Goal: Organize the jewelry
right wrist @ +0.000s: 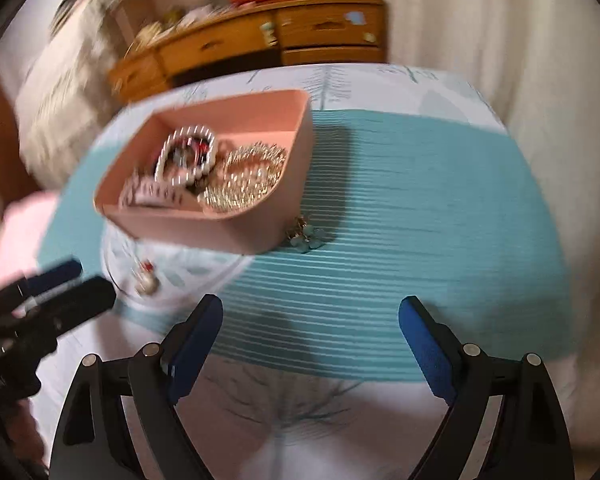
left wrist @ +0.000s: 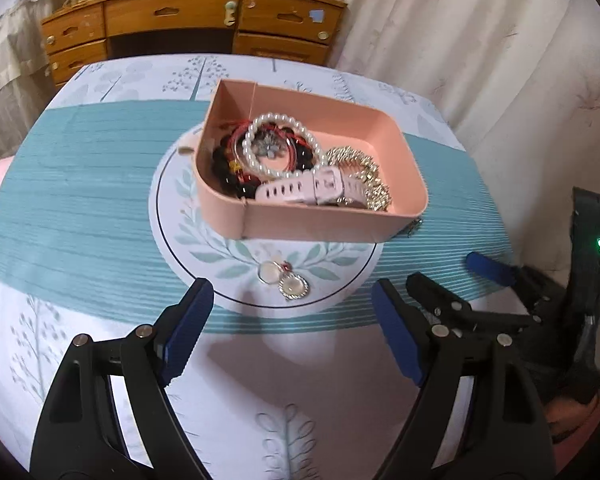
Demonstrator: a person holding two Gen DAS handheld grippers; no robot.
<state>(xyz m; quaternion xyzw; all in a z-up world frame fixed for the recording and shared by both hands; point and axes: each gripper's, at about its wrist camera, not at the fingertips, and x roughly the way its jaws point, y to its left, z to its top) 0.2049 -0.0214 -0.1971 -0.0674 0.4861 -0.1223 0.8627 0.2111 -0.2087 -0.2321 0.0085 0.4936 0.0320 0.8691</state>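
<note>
A pink box point(left wrist: 404, 152) sits on the round table, holding a pearl bracelet point(left wrist: 278, 142), a pink watch point(left wrist: 316, 190), dark beads and gold chains point(left wrist: 364, 172). A pair of round silver pendants point(left wrist: 284, 280) lies on the cloth just ahead of my left gripper point(left wrist: 292, 300), which is open and empty. In the blurred right wrist view, the box point(right wrist: 236, 232) is at upper left and a teal flower earring point(right wrist: 310, 238) lies by its near right corner. My right gripper point(right wrist: 310, 320) is open and empty, well short of the earring.
A teal and white patterned cloth point(left wrist: 80, 184) covers the table. A wooden desk with drawers point(left wrist: 188, 28) stands behind, curtains point(left wrist: 480, 40) to the right. The right gripper shows in the left wrist view point(left wrist: 440, 276), and the left one point(right wrist: 60, 292) in the right wrist view.
</note>
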